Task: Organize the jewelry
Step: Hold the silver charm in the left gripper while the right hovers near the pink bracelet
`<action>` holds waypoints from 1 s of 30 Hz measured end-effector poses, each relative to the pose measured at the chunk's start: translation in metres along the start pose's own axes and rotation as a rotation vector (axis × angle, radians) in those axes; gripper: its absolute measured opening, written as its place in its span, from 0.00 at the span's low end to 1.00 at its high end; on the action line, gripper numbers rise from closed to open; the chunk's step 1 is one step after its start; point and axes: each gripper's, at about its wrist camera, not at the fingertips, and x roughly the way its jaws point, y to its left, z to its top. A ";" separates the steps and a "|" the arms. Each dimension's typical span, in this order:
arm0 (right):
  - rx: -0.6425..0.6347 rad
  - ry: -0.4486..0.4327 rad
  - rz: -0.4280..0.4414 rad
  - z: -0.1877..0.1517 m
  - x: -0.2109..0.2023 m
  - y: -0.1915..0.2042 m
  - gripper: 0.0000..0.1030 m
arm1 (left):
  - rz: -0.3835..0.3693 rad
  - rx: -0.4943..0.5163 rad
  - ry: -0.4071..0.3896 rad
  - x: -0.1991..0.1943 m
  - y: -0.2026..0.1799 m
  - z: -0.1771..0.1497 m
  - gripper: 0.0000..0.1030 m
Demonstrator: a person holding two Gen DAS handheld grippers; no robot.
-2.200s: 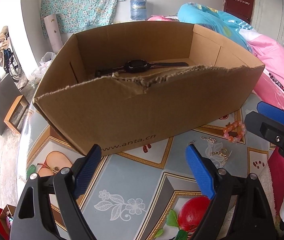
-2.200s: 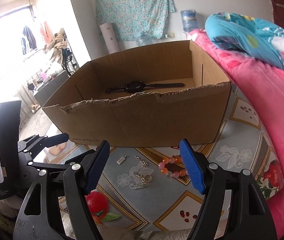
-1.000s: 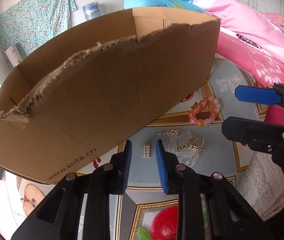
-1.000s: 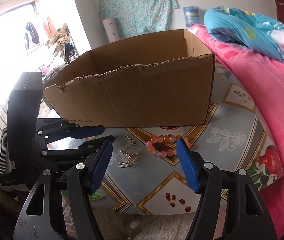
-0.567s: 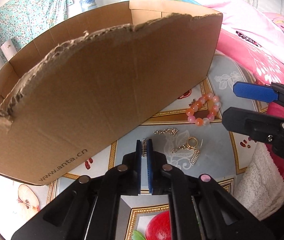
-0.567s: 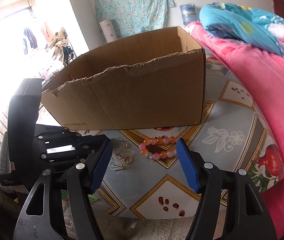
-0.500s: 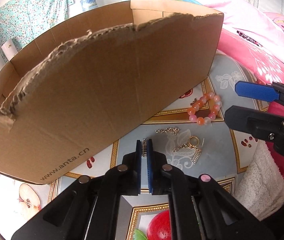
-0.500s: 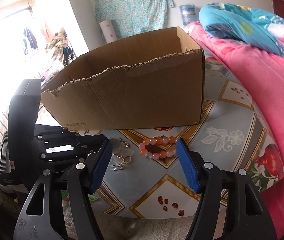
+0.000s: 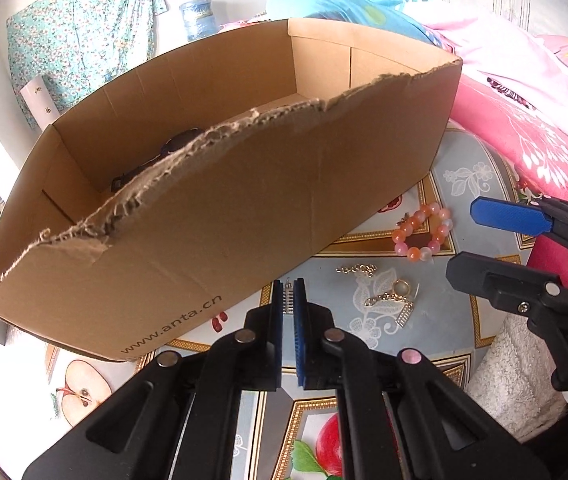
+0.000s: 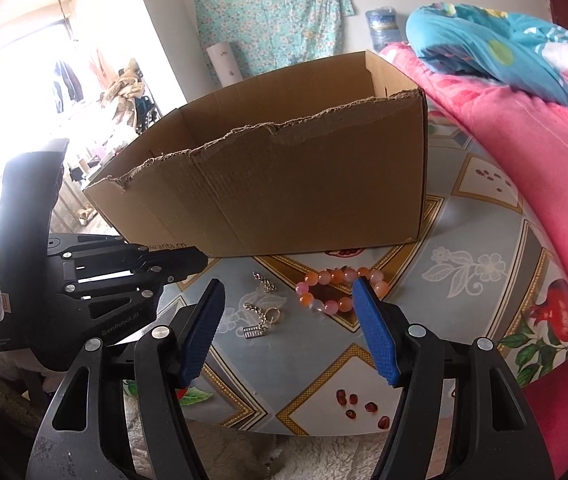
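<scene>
Your left tongs (image 9: 288, 294) are pinched shut on the small silver charm (image 9: 288, 300), just in front of the cardboard box (image 9: 243, 184) — next, carry it over the torn rim and release. Your right tongs (image 10: 290, 334) hang spread above the bead bracelet (image 10: 338, 290) on the table (image 10: 464, 288).

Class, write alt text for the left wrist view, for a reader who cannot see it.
The left tongs are shut on a small silver earring before a torn-edged cardboard box. On the patterned table to the right lie a pink-and-orange bead bracelet, a short chain and a gold keyring piece, near the open right tongs.
</scene>
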 end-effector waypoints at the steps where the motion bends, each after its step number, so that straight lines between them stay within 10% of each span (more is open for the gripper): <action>1: 0.002 0.001 0.005 0.000 0.001 -0.001 0.61 | 0.004 0.000 0.002 0.000 0.000 0.000 0.04; 30: 0.042 -0.003 0.020 -0.002 0.005 -0.015 0.61 | 0.050 0.016 0.037 0.017 -0.018 0.015 0.04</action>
